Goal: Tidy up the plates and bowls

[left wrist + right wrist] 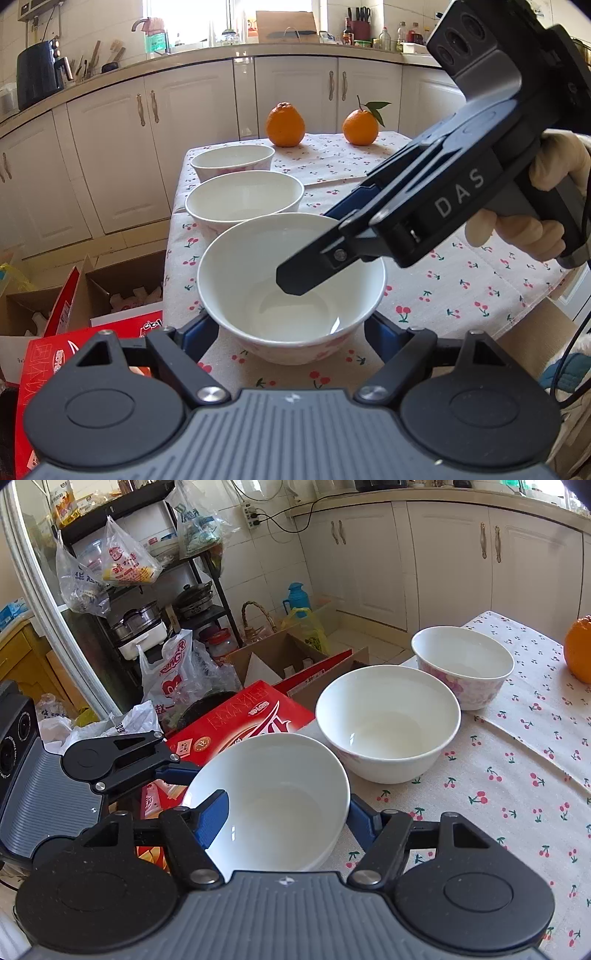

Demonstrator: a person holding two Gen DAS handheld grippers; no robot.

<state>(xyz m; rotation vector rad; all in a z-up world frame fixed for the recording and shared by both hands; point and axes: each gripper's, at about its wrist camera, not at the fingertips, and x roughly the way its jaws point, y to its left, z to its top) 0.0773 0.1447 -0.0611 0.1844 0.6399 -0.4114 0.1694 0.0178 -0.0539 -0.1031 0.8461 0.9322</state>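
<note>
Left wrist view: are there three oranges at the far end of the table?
No, only two oranges stand at the far end of the table, beyond the three bowls.

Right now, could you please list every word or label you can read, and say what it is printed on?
"DAS": on the side of the right gripper.
Red box beside the table: white characters, seen upside down, unreadable.
Hanging plastic bags: red print too blurred to read.
</note>
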